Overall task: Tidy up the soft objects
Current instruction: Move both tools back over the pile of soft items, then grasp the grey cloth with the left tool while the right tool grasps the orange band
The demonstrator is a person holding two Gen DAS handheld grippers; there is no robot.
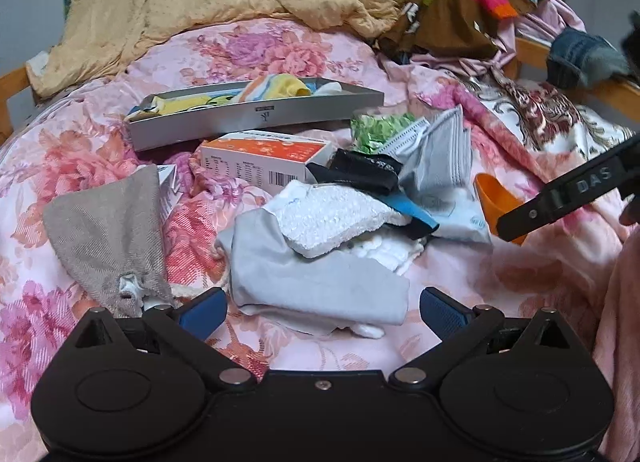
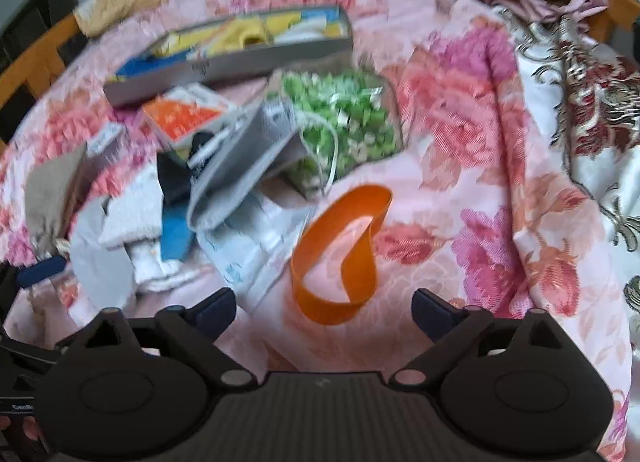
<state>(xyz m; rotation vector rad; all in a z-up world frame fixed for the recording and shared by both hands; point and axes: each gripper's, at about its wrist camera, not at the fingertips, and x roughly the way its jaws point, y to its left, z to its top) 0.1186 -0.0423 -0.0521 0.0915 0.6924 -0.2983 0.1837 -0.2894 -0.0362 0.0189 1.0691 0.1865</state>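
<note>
**Soft things mostly still loose on the bed**

Soft objects lie heaped mid-bed on the pink floral bedspread (image 1: pixel 280 50): a pale grey folded cloth (image 1: pixel 320 286) just ahead of my left gripper (image 1: pixel 322 312), a white textured sponge cloth (image 1: pixel 332 218) on top of it, a grey-brown drawstring pouch (image 1: pixel 108 234) beside it. Both my jaws stand wide apart and hold nothing. My right gripper (image 2: pixel 323 312) hovers near the orange rubber band loop (image 2: pixel 340 254). Only some yellow and striped socks (image 1: pixel 276 88) sit in the long grey tray (image 1: pixel 256 118) toward the far edge, so I judge most sorting remains.
</note>
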